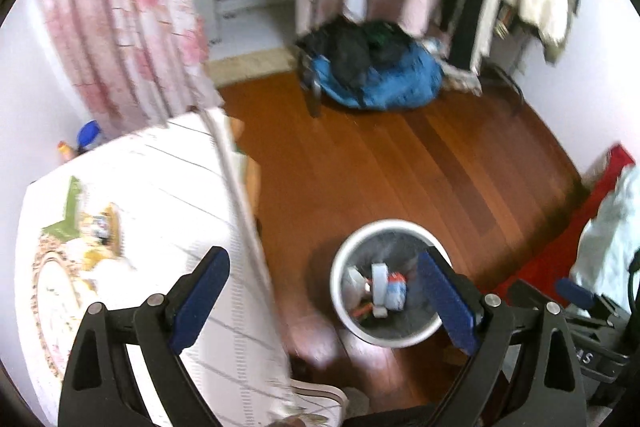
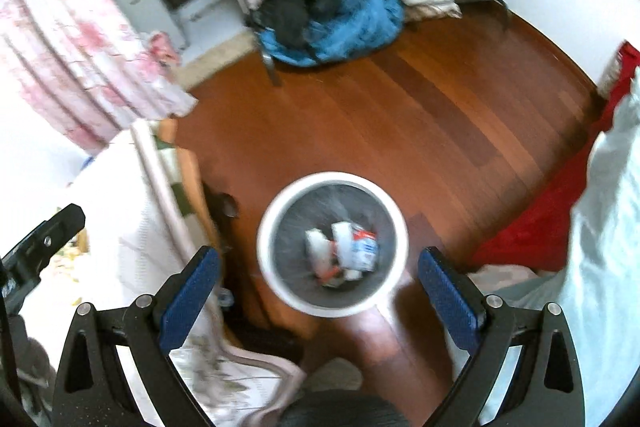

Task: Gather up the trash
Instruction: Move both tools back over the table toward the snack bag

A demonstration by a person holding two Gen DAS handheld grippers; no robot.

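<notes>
Left gripper point(image 1: 326, 297): blue-padded fingers spread wide, nothing between them. Right gripper point(image 2: 320, 293): same, spread wide and empty.

White round trash bin point(image 2: 276, 281) stands on the wood floor point(image 2: 400, 115). In the right wrist view it sits just ahead of the fingers, centred in the gap between them. In the left wrist view the bin point(image 1: 340, 301) is off toward the right finger, whose tip overlaps the rim. Trash inside point(image 2: 344, 253): white crumpled wrappers, a red-white-blue packet, an orange scrap; blurred, exact items cannot be told.

Only the left wrist view shows the table point(image 1: 180, 187) top beyond its left finger: white striped cloth, a patterned plate point(image 1: 48, 291), yellow and green wrappers point(image 1: 92, 227) beside it, and a blue-capped bottle point(image 1: 89, 135) against the wall past the table's far corner. The right wrist view catches just the cloth edge point(image 2: 160, 211) by its left finger, plus the other gripper's black body at far left.

Both views: blue bundle with dark clothes on top point(image 2: 332, 23) far ahead across the floor, pink floral curtain point(image 1: 120, 19) far left, red fabric point(image 2: 536, 227) and white fabric point(image 2: 608, 235) outside the right finger.
</notes>
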